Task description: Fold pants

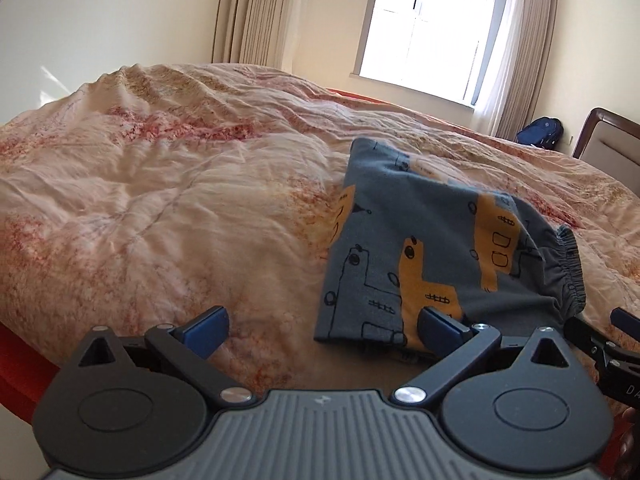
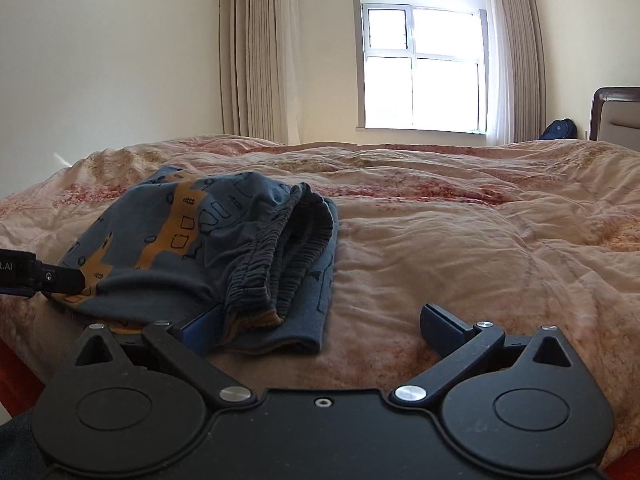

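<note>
Right wrist: "t.AI" on left gripper [image 2: 78,280], folded pants [image 2: 200,248]

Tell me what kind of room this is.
Most likely a home bedroom: a wide bed under a rumpled pink floral quilt, a padded headboard with a dark wooden frame, and long beige curtains beside a bright window.
</note>
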`<state>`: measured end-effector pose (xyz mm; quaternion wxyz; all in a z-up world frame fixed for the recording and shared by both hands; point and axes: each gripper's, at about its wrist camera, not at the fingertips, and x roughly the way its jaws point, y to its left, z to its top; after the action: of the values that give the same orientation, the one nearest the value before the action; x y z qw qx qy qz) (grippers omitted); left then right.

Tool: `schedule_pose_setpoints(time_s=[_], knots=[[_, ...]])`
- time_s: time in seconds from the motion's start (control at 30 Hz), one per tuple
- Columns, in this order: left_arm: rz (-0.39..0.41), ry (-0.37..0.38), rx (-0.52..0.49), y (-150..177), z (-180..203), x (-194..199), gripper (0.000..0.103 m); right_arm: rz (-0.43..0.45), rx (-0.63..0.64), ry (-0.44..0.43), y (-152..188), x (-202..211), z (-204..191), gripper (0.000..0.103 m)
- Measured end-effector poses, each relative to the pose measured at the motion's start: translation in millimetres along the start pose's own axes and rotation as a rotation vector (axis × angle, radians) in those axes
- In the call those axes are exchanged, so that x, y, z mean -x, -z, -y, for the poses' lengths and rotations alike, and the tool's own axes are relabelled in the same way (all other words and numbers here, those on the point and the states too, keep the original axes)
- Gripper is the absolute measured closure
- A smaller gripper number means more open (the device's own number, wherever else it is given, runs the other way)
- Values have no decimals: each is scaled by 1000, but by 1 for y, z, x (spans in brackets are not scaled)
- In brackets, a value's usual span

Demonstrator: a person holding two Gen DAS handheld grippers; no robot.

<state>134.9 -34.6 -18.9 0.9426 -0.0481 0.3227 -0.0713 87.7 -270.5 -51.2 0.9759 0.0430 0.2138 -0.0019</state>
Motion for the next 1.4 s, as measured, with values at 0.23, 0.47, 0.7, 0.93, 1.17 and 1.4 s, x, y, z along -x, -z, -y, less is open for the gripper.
schedule_pose_setpoints(time_s=[0.23, 0.47, 0.7, 0.93, 1.17, 1.4], knots=[[138, 0, -92, -44, 19, -11, 0, 108, 61, 7, -36, -10, -7, 0], [185, -19, -185, -67, 42, -66, 0, 172, 91, -37, -70, -61, -22, 0], [132, -35, -136, -53, 34, -106, 0, 100, 117, 99, -54, -96, -13, 0], [136, -31, -135, -53, 32, -99, 1, 77, -15, 47, -41, -99, 15, 0], [138, -18, -124, -31, 33, -54, 0, 93, -3, 67, -40, -66, 8, 0], [51, -35, -82, 7, 21, -21, 1, 34, -65, 43, -8, -18, 14, 0]])
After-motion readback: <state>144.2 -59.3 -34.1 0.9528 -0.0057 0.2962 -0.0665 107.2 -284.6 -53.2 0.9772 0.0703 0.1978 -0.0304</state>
